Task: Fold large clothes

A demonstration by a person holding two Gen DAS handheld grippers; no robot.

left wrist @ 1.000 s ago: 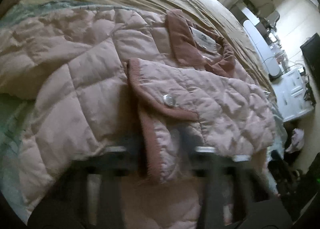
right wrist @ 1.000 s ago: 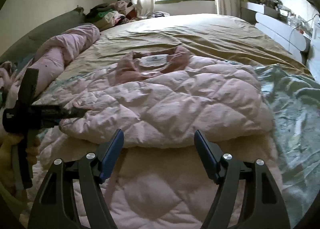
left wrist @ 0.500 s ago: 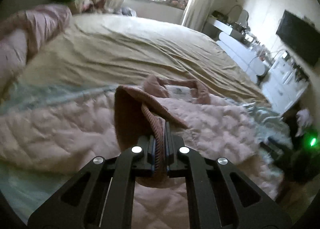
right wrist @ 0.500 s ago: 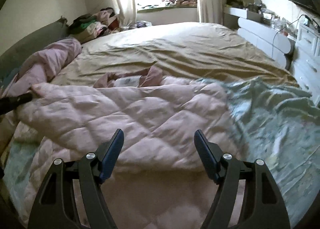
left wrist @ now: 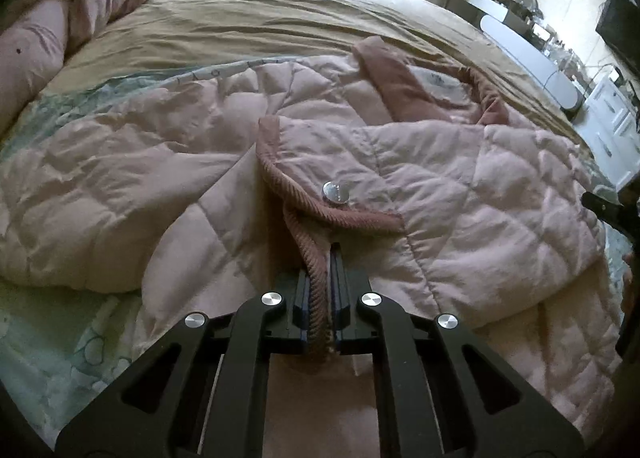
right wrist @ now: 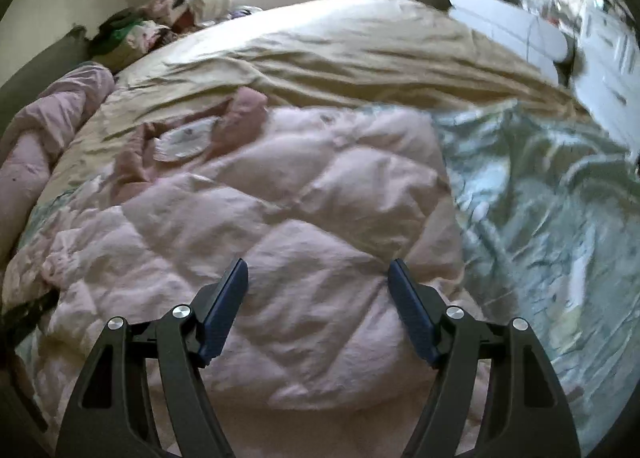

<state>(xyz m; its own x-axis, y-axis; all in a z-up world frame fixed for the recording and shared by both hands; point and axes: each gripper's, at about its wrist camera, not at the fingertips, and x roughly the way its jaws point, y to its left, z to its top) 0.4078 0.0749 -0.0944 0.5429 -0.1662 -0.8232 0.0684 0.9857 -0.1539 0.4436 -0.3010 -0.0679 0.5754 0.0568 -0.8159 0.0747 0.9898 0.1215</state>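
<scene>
A pale pink quilted jacket lies spread on the bed, its dusty-rose collar at the far side. My left gripper is shut on the jacket's ribbed cuff, just below a silver snap button. In the right wrist view the same jacket fills the middle, collar and white label at the far left. My right gripper is open and empty, hovering over the jacket's near part.
The bed has a tan cover and a teal patterned sheet to the right. A rolled pink duvet lies at the left. White drawers stand at the right, and a clothes pile by the window.
My left gripper, shut on the cuff, has come down from its raised position half a second ago and laid the sleeve across the jacket. My right gripper stayed open and shifted over the jacket.
</scene>
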